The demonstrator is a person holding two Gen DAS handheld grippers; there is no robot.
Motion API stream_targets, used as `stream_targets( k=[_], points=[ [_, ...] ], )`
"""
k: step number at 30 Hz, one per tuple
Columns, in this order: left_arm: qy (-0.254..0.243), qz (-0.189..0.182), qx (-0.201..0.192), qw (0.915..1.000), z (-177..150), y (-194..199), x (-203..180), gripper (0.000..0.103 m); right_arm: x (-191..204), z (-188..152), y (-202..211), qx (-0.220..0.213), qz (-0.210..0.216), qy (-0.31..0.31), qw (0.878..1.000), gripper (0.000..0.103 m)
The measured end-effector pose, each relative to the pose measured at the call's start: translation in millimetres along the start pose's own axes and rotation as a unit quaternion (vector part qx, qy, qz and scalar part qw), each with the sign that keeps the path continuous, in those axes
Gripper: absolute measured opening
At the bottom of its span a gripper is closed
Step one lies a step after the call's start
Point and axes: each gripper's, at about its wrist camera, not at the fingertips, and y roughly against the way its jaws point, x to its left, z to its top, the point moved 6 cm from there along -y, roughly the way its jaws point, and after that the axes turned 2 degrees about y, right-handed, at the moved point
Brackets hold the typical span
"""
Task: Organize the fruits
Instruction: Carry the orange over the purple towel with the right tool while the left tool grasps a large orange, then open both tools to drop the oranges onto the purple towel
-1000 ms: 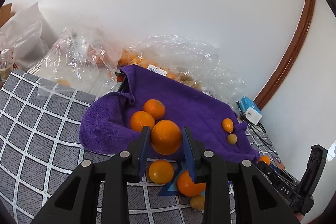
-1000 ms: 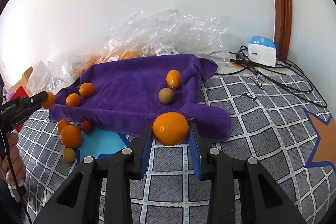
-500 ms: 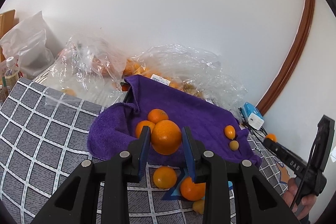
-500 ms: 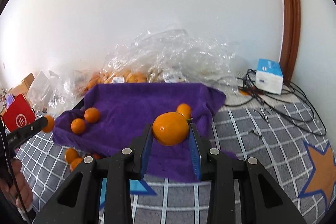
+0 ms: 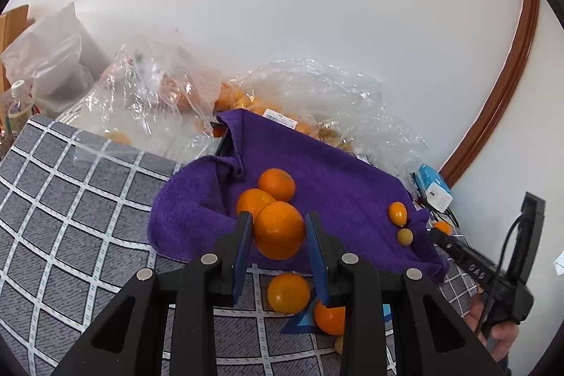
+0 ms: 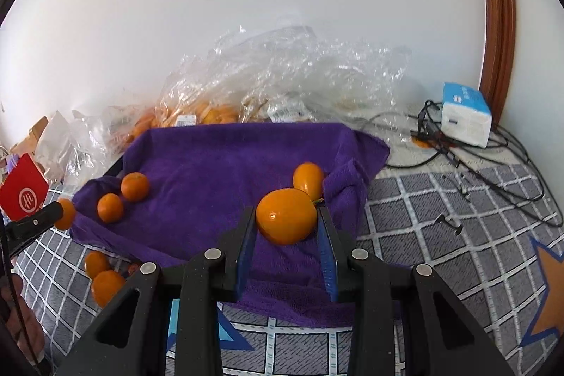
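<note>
- We see the left gripper [image 5: 278, 236] clamped on a round orange [image 5: 278, 229], held above the near edge of the purple towel [image 5: 338, 192].
- On the towel just behind that orange we see two more oranges [image 5: 276, 184], touching each other.
- Toward the towel's right end lie a small oval orange fruit [image 5: 397, 213] and, just beside it, a small tan round fruit [image 5: 404, 236].
- Off the towel, on the checked grey mat [image 5: 70, 199] by its near edge, we find two loose oranges [image 5: 288, 292].
- In the right wrist view, the right gripper [image 6: 286, 226] pinches an oval orange fruit with a short stem [image 6: 285, 220], raised over the towel's right part.
- Just behind it on the towel sits that small oval fruit.
- Behind the towel, against the wall, we see crumpled clear plastic bags [image 6: 282, 83] with more orange fruit inside.
- To the right of the towel we see a white and blue box [image 6: 465, 118] among black cables [image 6: 493, 157].
</note>
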Motion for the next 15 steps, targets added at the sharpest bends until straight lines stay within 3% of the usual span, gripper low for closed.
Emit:
stream_targets(
  k=[7, 11, 15],
  points=[
    [-0.024, 0.009, -0.002, 0.9997, -3.1, -0.5, -7.3, 0.029, 5.7, -14.2, -21.2, 0.057, -0.006, 0.016, 0.998, 0.034],
    [-0.047, 0.029, -0.005, 0.9985, -6.4, -3.8, -10.5, 0.029, 3.4, -16.5, -22.7, 0.061, -0.005, 0.003, 0.998, 0.034],
    [-0.045, 0.044, 0.016, 0.9979, -7.7, -6.6, -10.7, 0.029, 1.0, -17.9, -22.2, 0.060, 0.003, -0.003, 0.998, 0.034]
  ],
)
